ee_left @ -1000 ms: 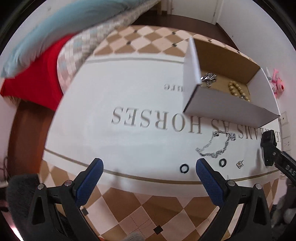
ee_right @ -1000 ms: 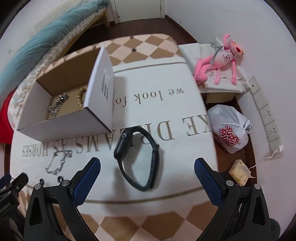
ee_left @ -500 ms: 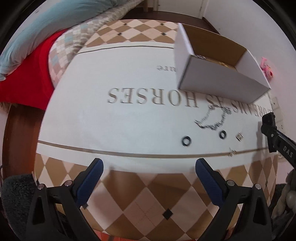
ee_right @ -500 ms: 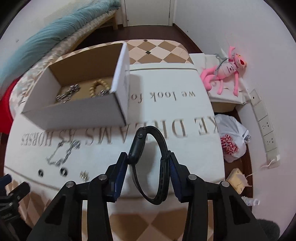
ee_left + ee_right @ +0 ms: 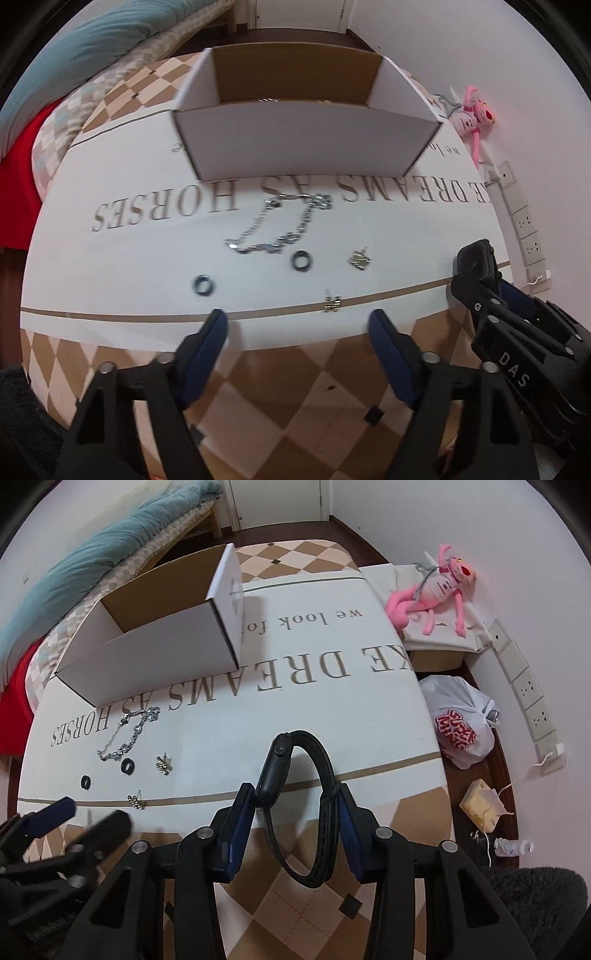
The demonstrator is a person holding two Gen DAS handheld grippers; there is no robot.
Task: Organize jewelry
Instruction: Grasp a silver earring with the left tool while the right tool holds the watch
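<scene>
Between the right gripper's (image 5: pixel 297 812) pads hangs the black smartwatch with rubber strap (image 5: pixel 295 797), clamped across its loop; the open white cardboard box (image 5: pixel 155 646) lies ahead-left. The left gripper (image 5: pixel 297 326), empty, is closing near the small gold clasp (image 5: pixel 331 302).

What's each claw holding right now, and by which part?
Right claw: the black smartwatch, pads pressing on the watch body on one side and the strap on the other. Left claw: nothing between its closing jaws.
</scene>
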